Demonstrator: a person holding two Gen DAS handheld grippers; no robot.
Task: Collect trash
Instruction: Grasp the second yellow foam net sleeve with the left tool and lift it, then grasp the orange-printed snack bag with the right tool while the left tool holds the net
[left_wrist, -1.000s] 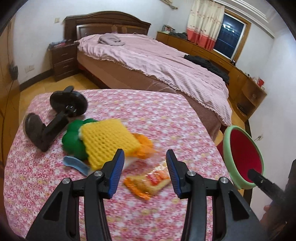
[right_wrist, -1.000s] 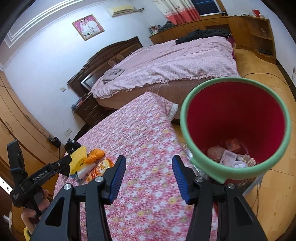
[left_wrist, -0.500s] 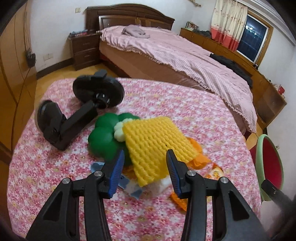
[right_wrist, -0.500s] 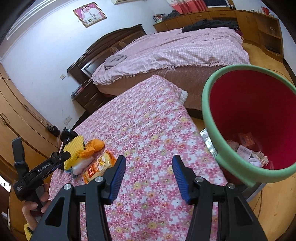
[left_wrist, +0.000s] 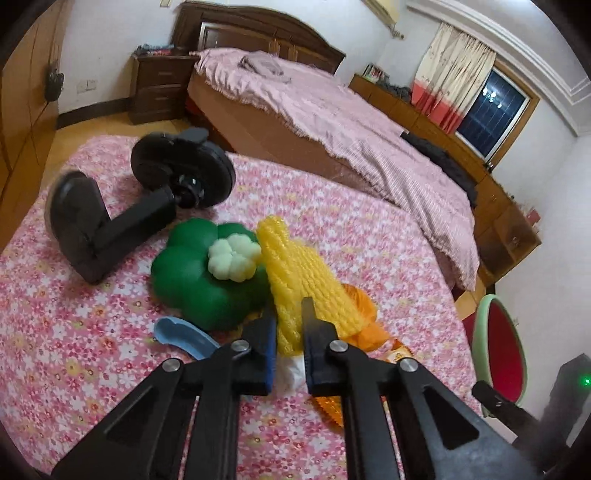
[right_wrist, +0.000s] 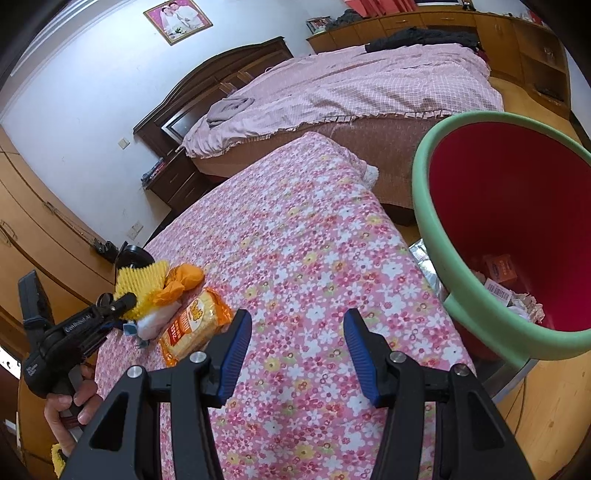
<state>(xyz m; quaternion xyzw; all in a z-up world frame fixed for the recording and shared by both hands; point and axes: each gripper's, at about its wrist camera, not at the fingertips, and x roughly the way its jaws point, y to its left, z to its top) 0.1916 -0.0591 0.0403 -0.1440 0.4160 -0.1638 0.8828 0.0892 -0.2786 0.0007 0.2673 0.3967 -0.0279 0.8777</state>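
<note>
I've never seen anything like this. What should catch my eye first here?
Probably the bright yellow foam net, pinched between the left gripper at the near edge of the flowered table, beside a green toy. Then the red bin with its green rim, right of the open right gripper.

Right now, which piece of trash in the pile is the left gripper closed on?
The yellow foam net. The left gripper pinches its near end, while the orange snack packet and orange wrapper lie untouched beside it.
</note>
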